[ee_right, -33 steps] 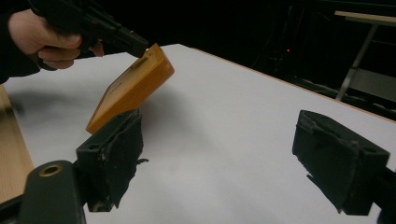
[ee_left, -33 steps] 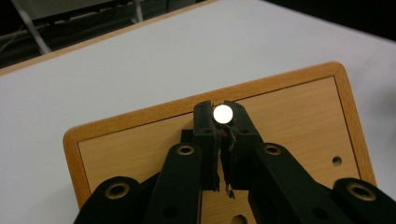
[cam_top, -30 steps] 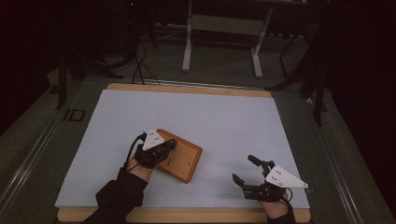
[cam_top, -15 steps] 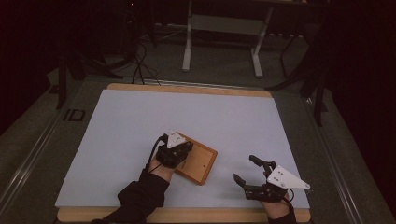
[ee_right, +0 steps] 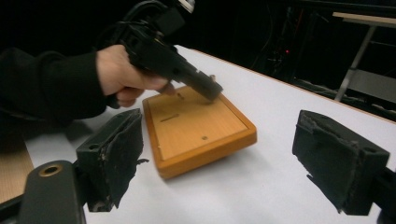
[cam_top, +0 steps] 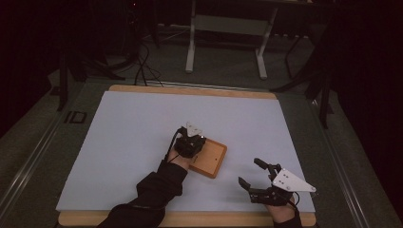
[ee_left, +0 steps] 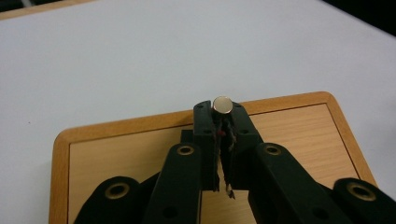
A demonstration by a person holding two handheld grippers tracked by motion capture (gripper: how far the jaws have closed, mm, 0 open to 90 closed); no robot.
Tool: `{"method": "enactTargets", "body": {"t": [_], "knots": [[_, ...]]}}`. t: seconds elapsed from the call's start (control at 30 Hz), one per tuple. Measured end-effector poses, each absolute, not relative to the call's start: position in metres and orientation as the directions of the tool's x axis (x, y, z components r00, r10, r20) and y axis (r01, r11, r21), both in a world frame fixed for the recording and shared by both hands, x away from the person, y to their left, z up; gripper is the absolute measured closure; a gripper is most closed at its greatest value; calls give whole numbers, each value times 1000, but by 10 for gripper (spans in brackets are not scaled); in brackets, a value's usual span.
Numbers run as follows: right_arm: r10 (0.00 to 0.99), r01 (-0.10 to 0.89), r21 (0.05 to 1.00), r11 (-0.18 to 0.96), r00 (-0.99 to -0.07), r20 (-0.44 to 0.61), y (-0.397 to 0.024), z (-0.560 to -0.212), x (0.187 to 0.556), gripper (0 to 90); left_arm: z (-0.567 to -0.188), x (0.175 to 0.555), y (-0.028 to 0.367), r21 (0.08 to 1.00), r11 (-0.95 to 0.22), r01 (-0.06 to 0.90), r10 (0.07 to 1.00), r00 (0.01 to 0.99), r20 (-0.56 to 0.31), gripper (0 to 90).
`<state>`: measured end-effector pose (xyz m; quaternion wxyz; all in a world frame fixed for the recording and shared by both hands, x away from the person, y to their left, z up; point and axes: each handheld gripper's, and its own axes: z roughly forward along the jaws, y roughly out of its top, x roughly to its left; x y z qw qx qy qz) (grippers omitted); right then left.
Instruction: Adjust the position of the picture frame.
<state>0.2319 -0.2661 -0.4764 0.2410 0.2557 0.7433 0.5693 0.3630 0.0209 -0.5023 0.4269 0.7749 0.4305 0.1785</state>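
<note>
Shifted rightward across the white mat point(cam_top: 142, 123) since the earlier frames: left claw point(cam_top: 203, 141) and, with it, the wooden tray point(cam_top: 215, 160), now closer to the right claw point(cam_top: 249, 172), itself unmoved. Left claw point(ee_left: 222, 114) found all but shut, pinching a small silver round-headed pin point(ee_left: 222, 105) at the very tips, just above the far rim of the tray point(ee_left: 289, 135). Pin seated in the tray or merely carried over it: not settled from these views, though some engagement judged likely given the joint travel. Right claw noted wide, holding nothing, low at the near right of the mat, apart from the tray, jaws turned toward it. Tray lying on the mat right of centre, toward the near edge; short slot and two small holes noted in its floor point(ee_right: 196, 130). Recommended for the step in hand: keep the pinch firm and the pin upright; travel low and slow to avoid tipping the tray; bring the idle claw in to steady the near rim before any pull or insertion; release only with the tray flat. Writing: none legible on tray, pin or claws; pale floor mark point(cam_top: 76, 117) left of the table point(cam_top: 190, 89) resembling "ID", too dim to confirm.
</note>
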Motion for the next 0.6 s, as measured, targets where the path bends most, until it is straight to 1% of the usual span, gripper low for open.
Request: {"method": "enactTargets", "body": {"t": [0.3, 0.43, 0.6], "knots": [[652, 105, 969, 222, -755, -68, -266, -477, 232, 158, -512, 372, 13, 797, -294, 527, 824, 563, -68, 855], [652, 105, 970, 221, -755, -67, -266, -476, 231, 158, -517, 375, 11, 781, -315, 539, 815, 575, -68, 855], [650, 107, 969, 222, -757, -66, -267, -477, 232, 158, -520, 377, 11, 779, -310, 545, 815, 574, -77, 856]]}}
